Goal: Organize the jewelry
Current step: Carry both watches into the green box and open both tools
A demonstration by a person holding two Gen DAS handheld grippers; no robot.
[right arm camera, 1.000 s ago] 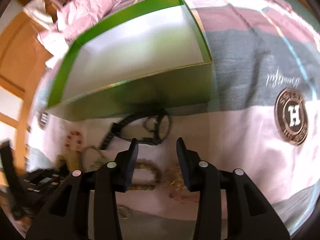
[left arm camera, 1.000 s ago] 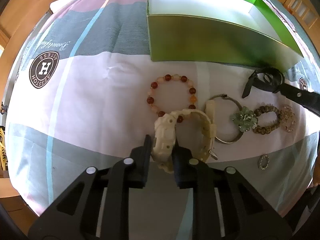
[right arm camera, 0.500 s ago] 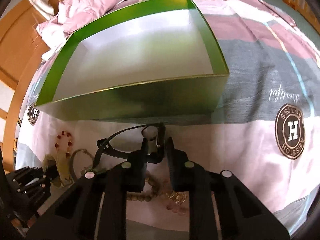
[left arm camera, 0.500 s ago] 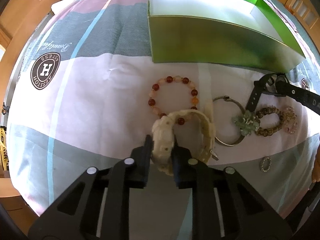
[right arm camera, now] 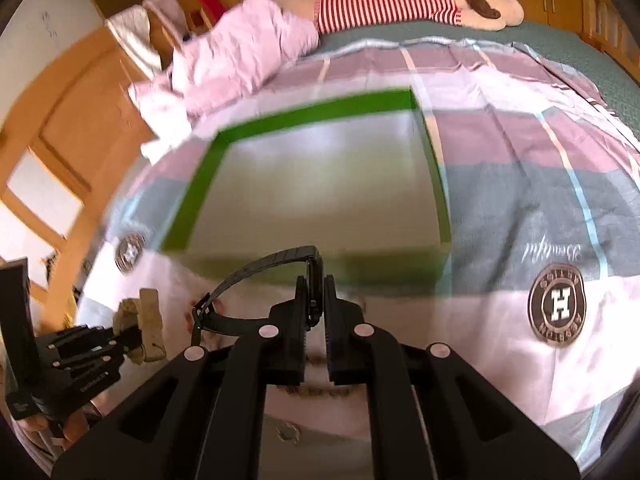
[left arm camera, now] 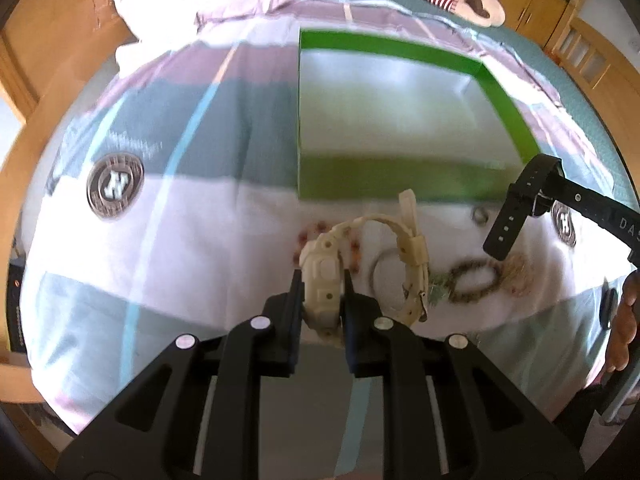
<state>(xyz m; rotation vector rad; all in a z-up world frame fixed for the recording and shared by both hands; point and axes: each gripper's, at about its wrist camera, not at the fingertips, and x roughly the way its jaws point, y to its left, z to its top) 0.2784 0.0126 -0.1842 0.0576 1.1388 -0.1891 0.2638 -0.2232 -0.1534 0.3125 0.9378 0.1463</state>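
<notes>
My left gripper (left arm camera: 320, 280) is shut on a cream watch (left arm camera: 324, 276) and holds it lifted above the bedspread, its strap looping to the right. My right gripper (right arm camera: 316, 284) is shut on a black watch (right arm camera: 260, 268), lifted, strap hanging left; it also shows in the left wrist view (left arm camera: 520, 204). An open green box (left arm camera: 396, 120) with a pale floor lies just beyond both; it also shows in the right wrist view (right arm camera: 320, 184). Still on the bedspread are a red bead bracelet (left arm camera: 356, 248), a metal hoop (left arm camera: 380, 268) and a brown bead bracelet (left arm camera: 472, 280).
The patterned bedspread (left arm camera: 160, 220) covers the bed. A pink blanket (right arm camera: 240, 56) and a striped plush toy (right arm camera: 420, 0) lie at the far end. Wooden cupboards (right arm camera: 60, 128) stand to the left. A small ring (left arm camera: 478, 214) lies near the box.
Both grippers have lifted upward with their watches, away from the bedspread. The right gripper closed on the black watch and raised it. The box floor now shows from above.
</notes>
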